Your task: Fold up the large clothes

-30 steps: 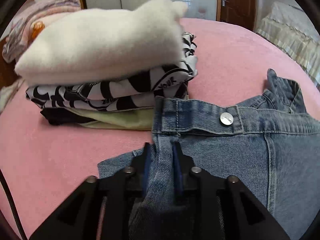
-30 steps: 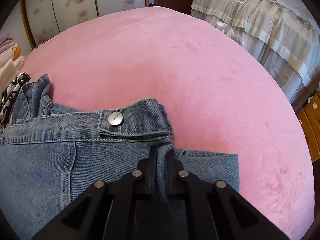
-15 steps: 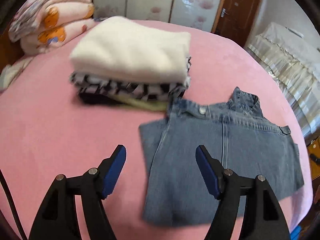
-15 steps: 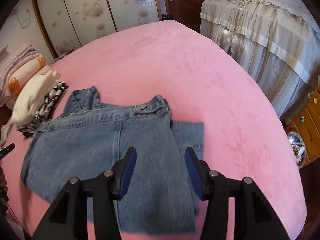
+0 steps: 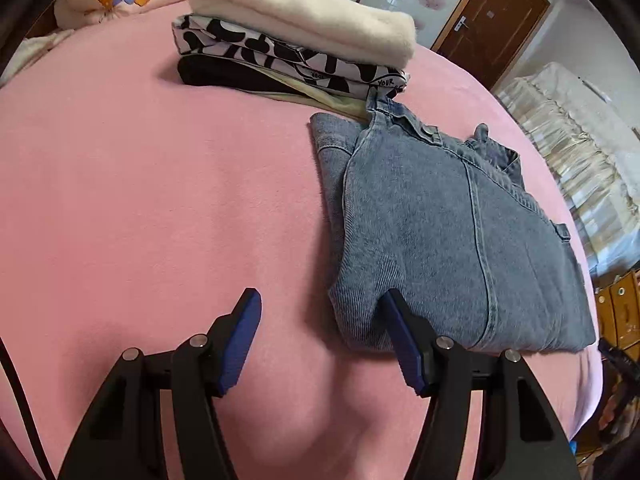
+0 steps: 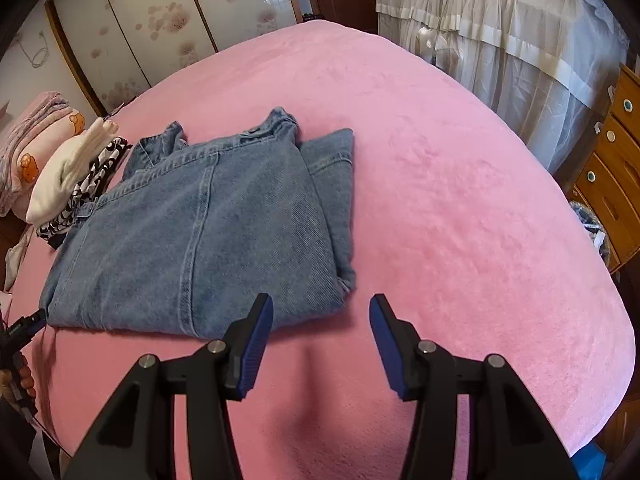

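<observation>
Folded denim garment [image 5: 448, 240] lay flat on the pink bed [image 5: 160, 200], its far corner touching a stack of folded clothes [image 5: 296, 36] topped by a cream piece. Left tongs [image 5: 320, 320] stood apart and empty, having just narrowed slightly, one pad against the garment's near edge. Right tongs [image 6: 320, 320] stood apart and empty above the bed, just beside the garment's near right corner. A wooden dresser [image 6: 616, 168] stood beside the bed.
</observation>
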`<state>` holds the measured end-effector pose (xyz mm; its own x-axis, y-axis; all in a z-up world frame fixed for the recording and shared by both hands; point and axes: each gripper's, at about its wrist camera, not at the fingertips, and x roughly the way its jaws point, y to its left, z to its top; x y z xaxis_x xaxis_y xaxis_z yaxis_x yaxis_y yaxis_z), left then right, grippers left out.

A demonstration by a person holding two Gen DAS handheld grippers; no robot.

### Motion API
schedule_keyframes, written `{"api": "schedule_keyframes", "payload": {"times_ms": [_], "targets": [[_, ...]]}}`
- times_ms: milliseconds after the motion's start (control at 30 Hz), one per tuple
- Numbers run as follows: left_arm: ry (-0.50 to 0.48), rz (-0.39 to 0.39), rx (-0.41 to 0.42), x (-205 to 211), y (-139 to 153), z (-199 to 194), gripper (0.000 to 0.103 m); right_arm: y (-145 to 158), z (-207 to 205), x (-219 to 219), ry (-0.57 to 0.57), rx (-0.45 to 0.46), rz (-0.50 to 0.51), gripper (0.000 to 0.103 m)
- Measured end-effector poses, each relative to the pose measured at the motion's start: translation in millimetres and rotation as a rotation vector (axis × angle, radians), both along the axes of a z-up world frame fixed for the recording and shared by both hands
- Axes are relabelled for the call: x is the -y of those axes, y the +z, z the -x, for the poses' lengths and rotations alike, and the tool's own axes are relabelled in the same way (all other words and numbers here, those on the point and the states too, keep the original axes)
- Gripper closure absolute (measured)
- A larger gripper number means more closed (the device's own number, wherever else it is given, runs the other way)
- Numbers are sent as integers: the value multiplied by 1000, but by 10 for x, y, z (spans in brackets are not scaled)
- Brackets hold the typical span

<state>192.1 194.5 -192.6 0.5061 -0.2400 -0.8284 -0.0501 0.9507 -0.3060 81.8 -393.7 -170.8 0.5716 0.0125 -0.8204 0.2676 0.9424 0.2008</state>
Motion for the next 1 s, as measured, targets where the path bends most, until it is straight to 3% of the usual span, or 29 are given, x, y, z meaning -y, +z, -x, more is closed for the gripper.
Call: {"api": "schedule_keyframes", "payload": {"times_ms": [233, 300, 400, 500, 567, 600, 700, 833, 900, 1000], "targets": [[-37, 96, -17, 18, -19, -126, 41, -161, -38, 4, 9, -16, -41, 53], [-59, 86, -27, 89, -31, -140, 44, -178, -90, 5, 5, -13, -47, 53], [-116, 87, -27, 229, -37, -155, 72, -185, -177, 5, 1, -7, -51, 53], [-115, 57, -18, 300, -19, -155, 76, -175, -252, -17, 5, 5, -34, 54], [-111, 65, -19, 286, -19, -147, 79, -195, -312, -49, 32, 0, -41, 63], [-109, 66, -16, 274, -11, -140, 82, -209, -338, -71, 37, -13, -18, 77], [-113, 41, -13, 289, 74, -130, 86, -243, -373, -92, 37, -45, 27, 89], [-164, -35, 38, 359, 329, -94, 87, -26, -274, -37, -34, 17, 47, 90], [-180, -60, 29, 351, 275, -70, 87, -1, -257, -64, -46, 27, 66, 90], [-201, -70, 13, 313, 59, 14, 86, -241, -311, -73, -51, -38, 87, 90]]}}
